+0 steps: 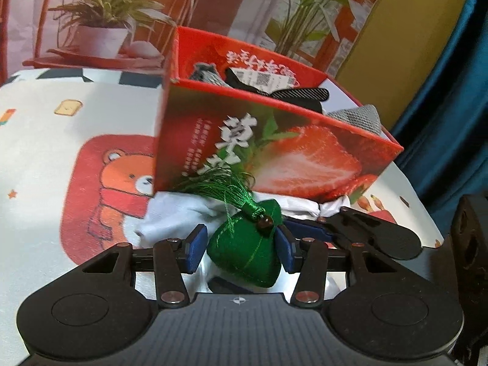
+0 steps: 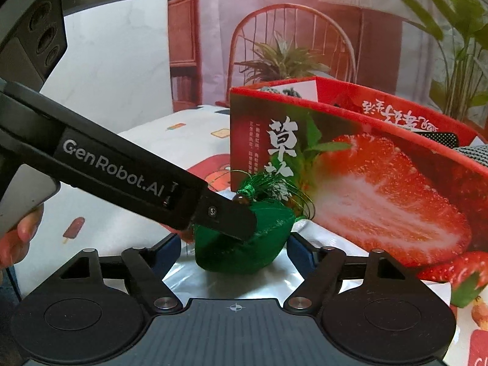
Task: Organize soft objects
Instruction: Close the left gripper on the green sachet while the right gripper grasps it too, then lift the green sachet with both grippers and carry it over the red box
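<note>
A green satin pouch (image 1: 244, 253) with a green tassel and a brown bead sits between the blue pads of my left gripper (image 1: 241, 248), which is shut on it. It hangs just in front of the red strawberry box (image 1: 274, 152). In the right wrist view the same pouch (image 2: 244, 250) lies between the pads of my right gripper (image 2: 235, 253), which stands open with a gap on the left side. A finger of the left gripper (image 2: 225, 213) crosses over the pouch's top. The right gripper's fingers (image 1: 381, 235) reach in from the right.
The open box (image 2: 381, 183) holds grey cloth (image 1: 204, 73) and black cloth (image 1: 299, 93). A white cloth (image 1: 170, 213) lies at its base on the bear-print tablecloth (image 1: 106, 183). A blue curtain (image 1: 457, 91) hangs at right. A hand (image 2: 18, 238) grips the left handle.
</note>
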